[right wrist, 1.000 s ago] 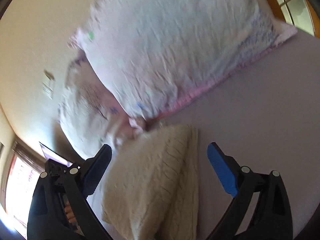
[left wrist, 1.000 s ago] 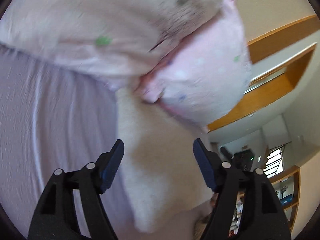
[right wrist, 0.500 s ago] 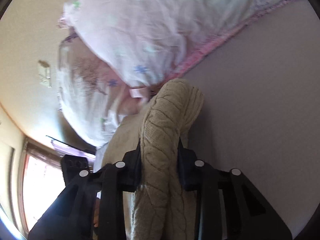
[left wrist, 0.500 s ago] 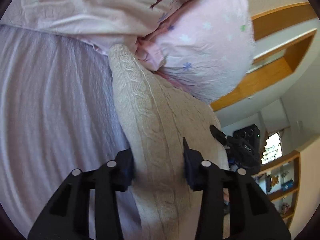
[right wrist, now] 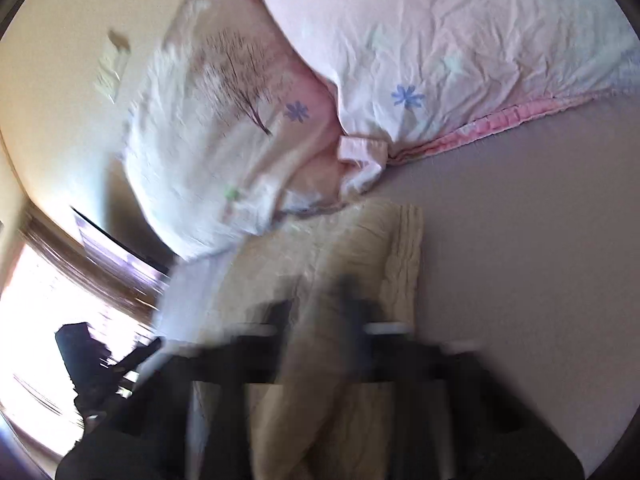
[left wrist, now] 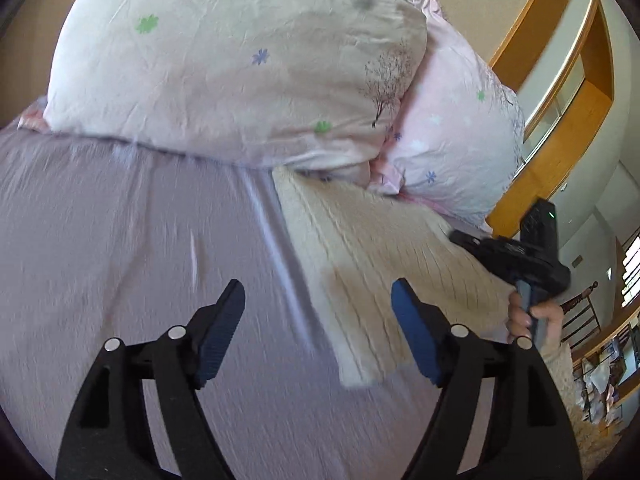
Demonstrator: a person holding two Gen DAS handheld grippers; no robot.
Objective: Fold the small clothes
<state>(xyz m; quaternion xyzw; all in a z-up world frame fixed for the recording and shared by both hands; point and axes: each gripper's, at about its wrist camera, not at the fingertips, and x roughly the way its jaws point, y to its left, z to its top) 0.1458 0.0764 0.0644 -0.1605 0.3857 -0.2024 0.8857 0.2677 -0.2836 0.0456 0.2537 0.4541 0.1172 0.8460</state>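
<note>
A cream cable-knit garment (left wrist: 372,256) lies flat on the lilac bed sheet (left wrist: 132,248), its far edge against the pillows. My left gripper (left wrist: 318,320) is open and empty, just above the garment's near-left edge. In the left wrist view the right gripper (left wrist: 516,256) rests on the garment's far right side, held by a hand. In the right wrist view the garment (right wrist: 360,264) runs between my blurred right gripper (right wrist: 320,320), whose jaws stand close around the knit.
Two pink flowered pillows (left wrist: 240,64) (left wrist: 452,132) lie at the head of the bed. A wooden frame (left wrist: 560,92) and shelves (left wrist: 608,360) stand to the right. A bright window (right wrist: 48,320) is at the left of the right wrist view.
My left gripper has let go of the knit, opened and pulled back. The garment now lies spread flat. The right gripper is still on the knit and is moving, blurred.
</note>
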